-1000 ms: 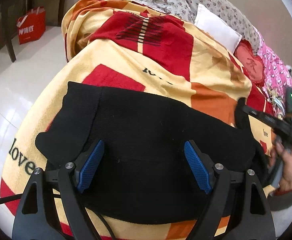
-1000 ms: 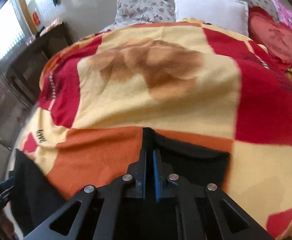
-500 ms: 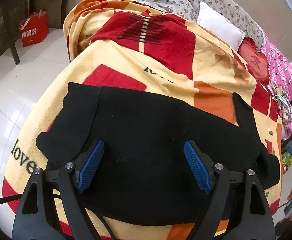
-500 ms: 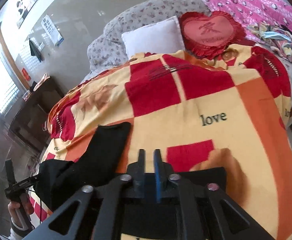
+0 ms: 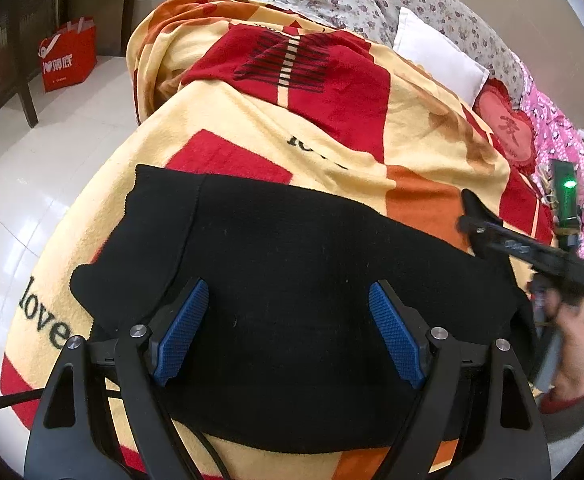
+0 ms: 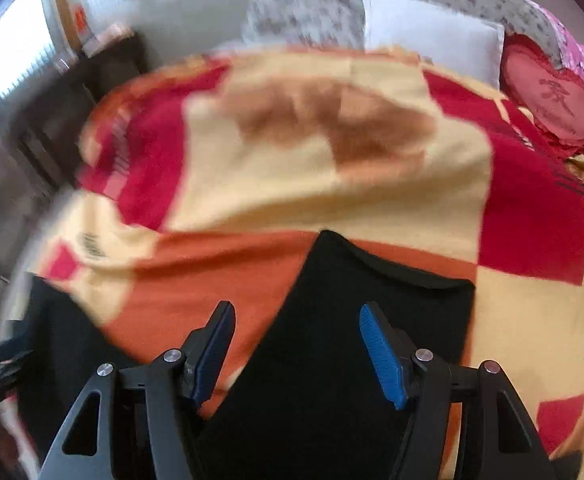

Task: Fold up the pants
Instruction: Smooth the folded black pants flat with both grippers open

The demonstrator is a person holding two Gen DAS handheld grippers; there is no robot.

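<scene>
Pants: I see the black pants (image 5: 315,280) lying flat across the patterned blanket (image 5: 252,128) on the bed, near its foot edge.
Left gripper: my left gripper (image 5: 288,328) hovers over the pants' middle, spread wide, holding nothing.
Right gripper: my right gripper (image 6: 295,344), pressed together a second ago, is now spread over the pants' far corner; the view is blurred.
Meaning: I judge the carried end has just been released, so one fold is laid.
Next: probably smoothing, or regrasping for another fold.

The left wrist view looks down close over the black pants (image 5: 292,280) on the blanket (image 5: 252,136), facing the white pillow (image 5: 431,52). The right wrist view, blurred, sits low at the pants' (image 6: 351,340) other end. The 2 views share pants, blanket, pillow.
</scene>
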